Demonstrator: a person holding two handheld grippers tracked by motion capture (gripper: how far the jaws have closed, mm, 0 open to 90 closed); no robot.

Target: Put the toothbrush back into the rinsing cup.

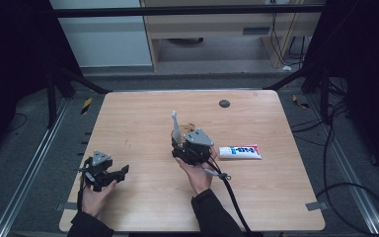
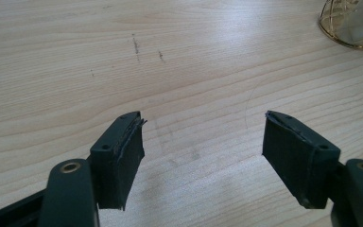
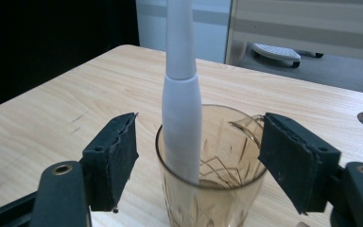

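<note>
Wooden table [image 1: 143,207], near edge bare. Left gripper [image 2: 203,142] spread over bare wood, clear all round. Right gripper [image 3: 198,151] spread, 2 jaws flanking amber glass [image 3: 212,189], touching nothing; white toothbrush [image 3: 182,109] stands inside. Toothpaste [image 1: 240,151] just right. Far half open.

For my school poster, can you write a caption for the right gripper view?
White toothbrush standing in an amber glass, the open right gripper around it without touching.
</note>
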